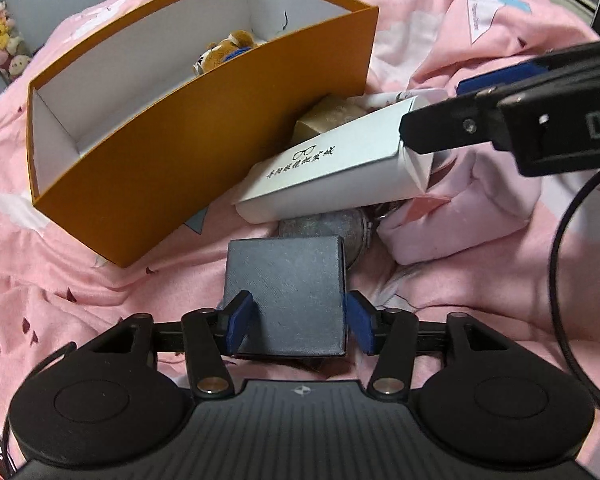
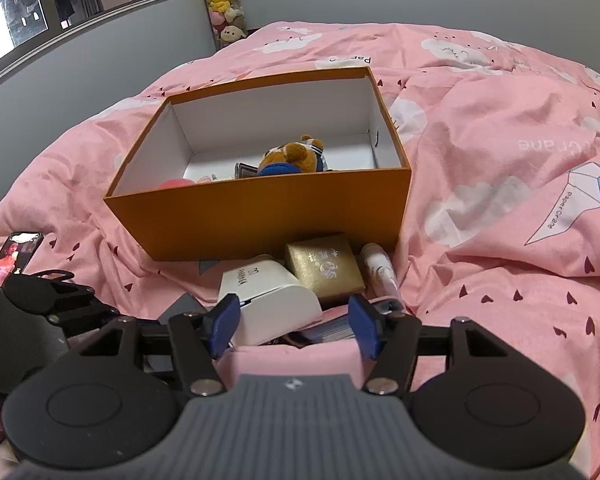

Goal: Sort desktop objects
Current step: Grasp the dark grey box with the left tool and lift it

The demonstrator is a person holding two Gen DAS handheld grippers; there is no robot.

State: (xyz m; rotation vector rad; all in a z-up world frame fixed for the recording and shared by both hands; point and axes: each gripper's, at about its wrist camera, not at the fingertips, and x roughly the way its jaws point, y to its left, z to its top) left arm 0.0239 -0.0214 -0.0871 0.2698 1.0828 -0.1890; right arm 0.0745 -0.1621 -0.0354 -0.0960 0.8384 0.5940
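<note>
An open orange box with a white inside lies on the pink quilt and holds a plush bear; it also shows in the right wrist view. My left gripper has its blue pads on both sides of a dark blue square box and is shut on it. My right gripper is open around the end of a long white glasses box, which the left wrist view shows tilted on the pile. A gold box and a white tube lie beside it.
The pink quilt is rumpled into folds on the right. A phone lies at the left. A round silver object sits under the white box. Plush toys hang by the far wall.
</note>
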